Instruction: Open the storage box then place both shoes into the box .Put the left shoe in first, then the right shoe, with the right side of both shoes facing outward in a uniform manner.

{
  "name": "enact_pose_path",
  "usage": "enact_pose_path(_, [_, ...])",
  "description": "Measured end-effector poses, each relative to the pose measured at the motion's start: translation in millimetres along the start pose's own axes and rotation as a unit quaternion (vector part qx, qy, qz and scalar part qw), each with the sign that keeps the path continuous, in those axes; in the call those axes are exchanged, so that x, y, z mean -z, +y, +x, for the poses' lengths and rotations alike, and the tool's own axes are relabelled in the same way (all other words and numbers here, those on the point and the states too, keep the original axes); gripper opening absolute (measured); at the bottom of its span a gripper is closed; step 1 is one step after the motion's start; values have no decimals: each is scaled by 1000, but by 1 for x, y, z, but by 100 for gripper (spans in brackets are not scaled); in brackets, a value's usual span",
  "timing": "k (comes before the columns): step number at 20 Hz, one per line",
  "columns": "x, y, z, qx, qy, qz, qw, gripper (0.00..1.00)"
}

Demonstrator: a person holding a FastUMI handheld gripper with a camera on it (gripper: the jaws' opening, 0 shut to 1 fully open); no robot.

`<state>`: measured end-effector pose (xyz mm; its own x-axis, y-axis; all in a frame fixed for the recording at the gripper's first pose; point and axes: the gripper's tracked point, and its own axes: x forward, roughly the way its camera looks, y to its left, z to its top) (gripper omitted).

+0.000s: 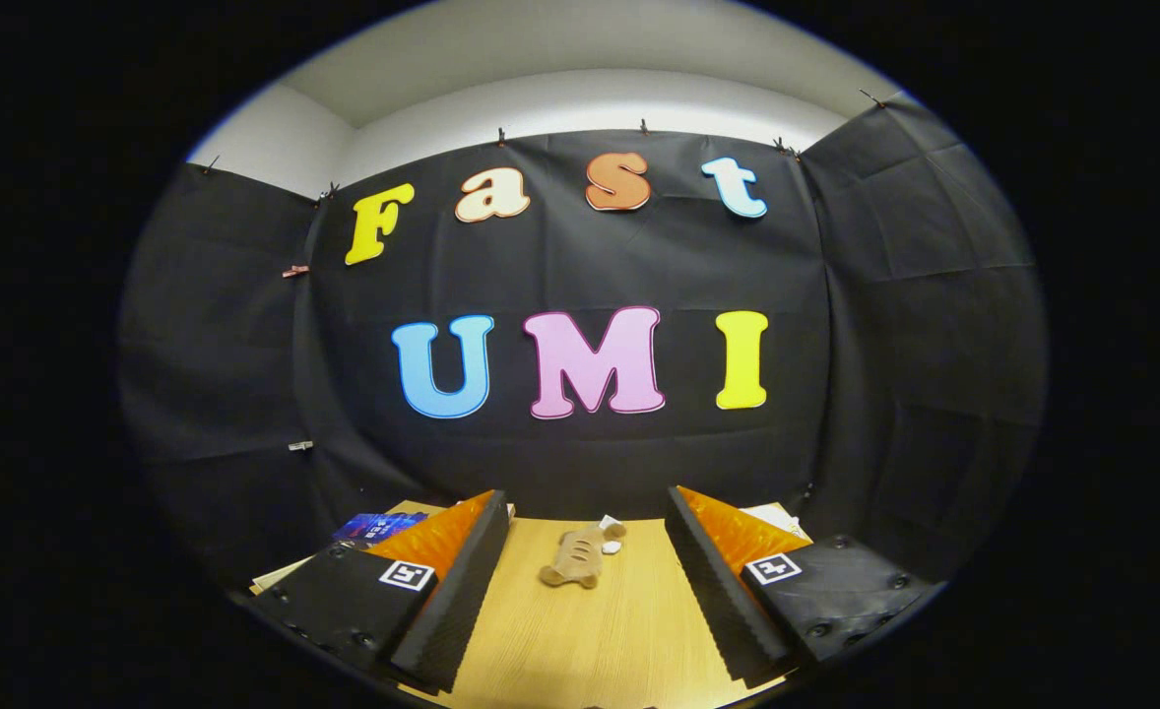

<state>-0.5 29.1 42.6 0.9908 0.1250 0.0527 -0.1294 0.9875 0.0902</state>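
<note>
Fingers of the hand-held gripper [580, 581] stand wide apart and hold nothing, raised above a wooden table [580, 640] inside the booth. Between them and a little ahead lies a small tan shoe [572, 561], with a white scrap [610, 535] touching its far end. At this distance the shoe looks soft and plush, likely light and easy to squash, so a grip across its middle, one finger on each side, seems the safest hold; a pinch at the thin end would probably let it flop. Its long axis runs on a diagonal, from the near end toward the left finger to the far end toward the right finger. Which end is the toe is hard to tell from here. Behind the left finger sits a blue packet [375, 527] on pale sheets.
</note>
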Motion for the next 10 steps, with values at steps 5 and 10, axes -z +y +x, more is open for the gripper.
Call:
enact_pose_path(5, [16,11,-7,10,2,-20,1000,98])
enact_pose_path(10, [25,20,-19,26,-5,-64,998,97])
